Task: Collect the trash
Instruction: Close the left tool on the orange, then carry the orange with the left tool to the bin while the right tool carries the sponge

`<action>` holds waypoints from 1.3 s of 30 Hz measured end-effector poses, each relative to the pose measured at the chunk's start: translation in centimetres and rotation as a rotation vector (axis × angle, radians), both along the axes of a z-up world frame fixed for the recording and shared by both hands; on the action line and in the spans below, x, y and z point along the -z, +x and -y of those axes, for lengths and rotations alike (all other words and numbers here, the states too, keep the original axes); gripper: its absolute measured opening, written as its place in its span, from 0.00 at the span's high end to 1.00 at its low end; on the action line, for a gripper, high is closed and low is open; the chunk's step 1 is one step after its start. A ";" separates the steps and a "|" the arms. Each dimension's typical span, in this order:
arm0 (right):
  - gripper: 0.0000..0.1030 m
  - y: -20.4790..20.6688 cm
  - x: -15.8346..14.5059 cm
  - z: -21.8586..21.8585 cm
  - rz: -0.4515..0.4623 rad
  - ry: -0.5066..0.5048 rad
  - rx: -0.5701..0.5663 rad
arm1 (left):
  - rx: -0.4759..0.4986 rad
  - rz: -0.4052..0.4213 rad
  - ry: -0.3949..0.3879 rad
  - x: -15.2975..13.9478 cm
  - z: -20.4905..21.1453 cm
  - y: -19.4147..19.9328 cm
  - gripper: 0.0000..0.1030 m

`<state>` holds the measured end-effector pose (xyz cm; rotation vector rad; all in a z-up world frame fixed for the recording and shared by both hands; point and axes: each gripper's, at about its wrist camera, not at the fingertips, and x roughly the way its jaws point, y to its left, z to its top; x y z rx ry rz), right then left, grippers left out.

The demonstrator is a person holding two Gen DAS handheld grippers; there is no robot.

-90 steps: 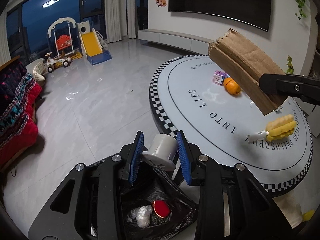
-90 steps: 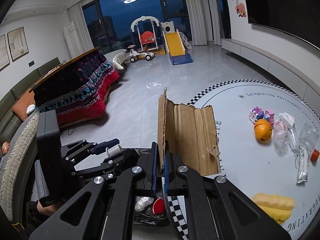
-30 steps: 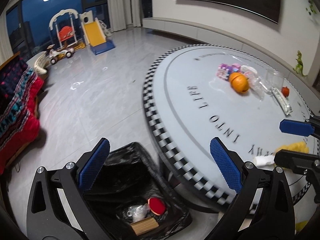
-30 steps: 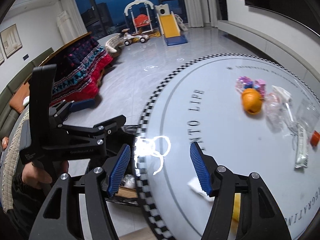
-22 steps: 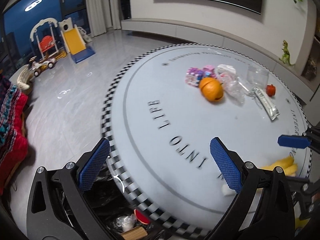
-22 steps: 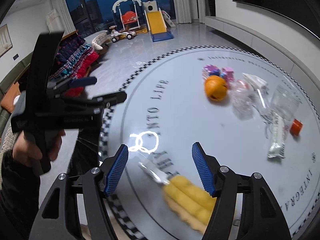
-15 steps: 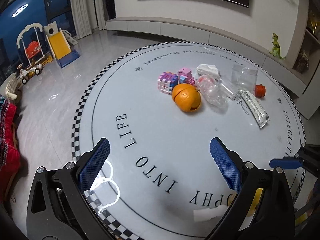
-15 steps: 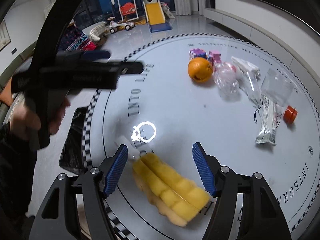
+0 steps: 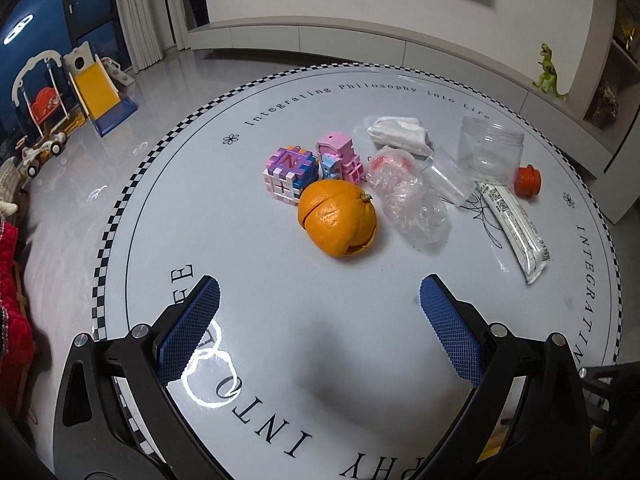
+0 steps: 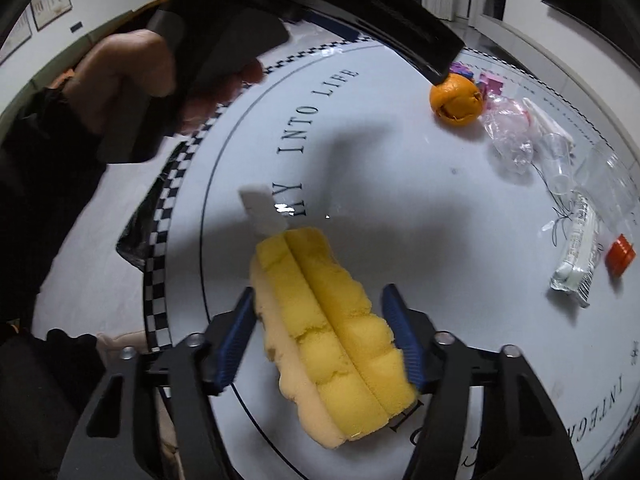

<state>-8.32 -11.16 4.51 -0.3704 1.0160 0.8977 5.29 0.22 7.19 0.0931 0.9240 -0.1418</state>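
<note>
Broadly, the round surface (image 9: 248,240) carried scattered litter. The yellow sponge (image 10: 332,332) lay near its edge, between the spread fingers of the right gripper (image 10: 320,332), not yet pinched; squeezing mid-body would likely hold best. The left gripper (image 9: 320,320) hung open, empty, short of the orange peel (image 9: 338,218).

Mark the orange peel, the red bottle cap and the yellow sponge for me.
round orange peel (image 9: 337,216), left wrist view, on its ridged skin
small red plastic bottle cap (image 9: 527,180), left wrist view, on its top
ridged yellow sponge (image 10: 328,312), right wrist view, on its centre groove
</note>
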 end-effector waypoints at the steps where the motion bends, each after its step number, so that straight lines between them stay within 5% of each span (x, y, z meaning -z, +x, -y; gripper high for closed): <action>1: 0.49 0.4 -0.2 0.2 -0.012 0.020 0.006 | -0.001 -0.005 0.001 0.2 0.1 0.6 0.06; 16: 0.55 8.1 -2.6 4.9 0.028 0.107 0.250 | -0.009 -0.056 0.003 3.8 1.3 7.2 0.06; 21: 0.55 9.0 -2.3 4.8 0.030 0.112 0.288 | 0.012 -0.090 -0.023 5.1 1.7 8.3 0.29; 22: 0.55 9.1 -2.3 4.8 0.031 0.113 0.293 | 0.021 -0.092 -0.037 5.2 1.8 8.3 0.37; 26: 0.55 9.2 -2.3 4.6 0.028 0.115 0.304 | 0.021 -0.076 -0.023 5.0 2.2 7.6 0.43; 39: 0.55 6.8 -4.7 2.0 0.074 0.112 0.284 | 0.008 -0.001 -0.021 1.0 -1.3 1.4 0.45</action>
